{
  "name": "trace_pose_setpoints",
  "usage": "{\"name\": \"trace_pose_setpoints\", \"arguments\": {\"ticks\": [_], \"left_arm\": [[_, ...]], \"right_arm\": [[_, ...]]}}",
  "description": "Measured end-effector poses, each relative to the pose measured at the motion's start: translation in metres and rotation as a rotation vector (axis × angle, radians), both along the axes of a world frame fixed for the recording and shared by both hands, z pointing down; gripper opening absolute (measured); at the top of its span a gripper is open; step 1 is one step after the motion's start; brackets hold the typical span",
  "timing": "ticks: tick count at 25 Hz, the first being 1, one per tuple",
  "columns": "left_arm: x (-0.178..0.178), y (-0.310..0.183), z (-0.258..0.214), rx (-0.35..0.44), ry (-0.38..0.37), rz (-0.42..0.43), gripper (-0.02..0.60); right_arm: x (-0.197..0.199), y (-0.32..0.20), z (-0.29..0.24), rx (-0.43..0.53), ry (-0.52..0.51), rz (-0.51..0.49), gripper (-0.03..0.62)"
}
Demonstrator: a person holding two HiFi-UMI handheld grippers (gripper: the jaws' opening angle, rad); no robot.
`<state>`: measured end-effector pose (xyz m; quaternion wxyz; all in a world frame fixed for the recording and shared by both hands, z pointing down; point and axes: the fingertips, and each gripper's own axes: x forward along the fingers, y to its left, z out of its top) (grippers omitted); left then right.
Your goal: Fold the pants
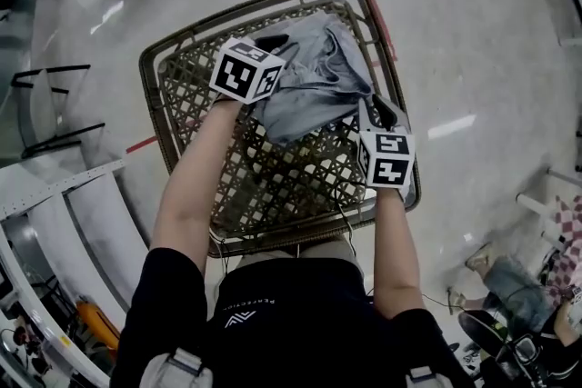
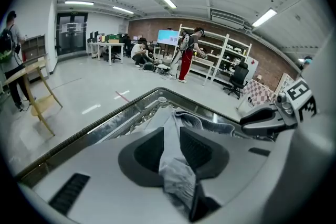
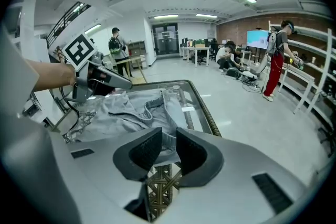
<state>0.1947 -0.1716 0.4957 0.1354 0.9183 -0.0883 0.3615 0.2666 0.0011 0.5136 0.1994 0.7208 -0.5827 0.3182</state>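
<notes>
Grey pants (image 1: 314,73) are lying bunched and wrinkled across the far half of a woven lattice counter (image 1: 273,177) with a raised rim, while a person is leaning over it with a gripper in each hand. The left gripper (image 2: 170,152) is pinching a fold of the grey cloth between its jaws, at the heap's left side. The right gripper (image 3: 164,152) is standing with its jaws parted at the heap's near right edge; a hem is lying in the gap, but the pads are not pressing on it. The step in hand is probably spreading the pants flat before any fold. Doing it well likely means the right gripper closing fully on that hem, both hands drawing the cloth apart evenly, and the fingertips staying clear of the lattice holes and rim.
</notes>
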Motion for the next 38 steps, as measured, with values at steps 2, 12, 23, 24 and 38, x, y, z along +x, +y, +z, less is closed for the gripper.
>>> {"name": "trace_pose_setpoints", "arguments": {"ticks": [2,12,23,24,38], "left_arm": [[-0.011,0.002,0.0,-0.015,-0.006,-0.003,0.1],[-0.064,0.026,0.012,-0.064,-0.032,-0.003,0.1],[-0.069,0.049,0.041,-0.149,-0.081,0.052,0.19],[-0.068,0.052,0.044,-0.144,-0.098,0.073,0.196],[-0.046,0.04,0.026,-0.06,-0.043,0.076,0.034]], "right_arm": [[-0.011,-0.006,-0.004,0.016,-0.006,-0.03,0.083],[-0.069,-0.038,-0.016,0.065,-0.024,-0.244,0.084],[-0.086,-0.063,-0.008,0.049,-0.028,-0.327,0.083],[-0.084,-0.064,-0.008,0.051,-0.031,-0.323,0.083],[-0.063,-0.058,-0.001,0.043,-0.047,-0.281,0.083]]}}
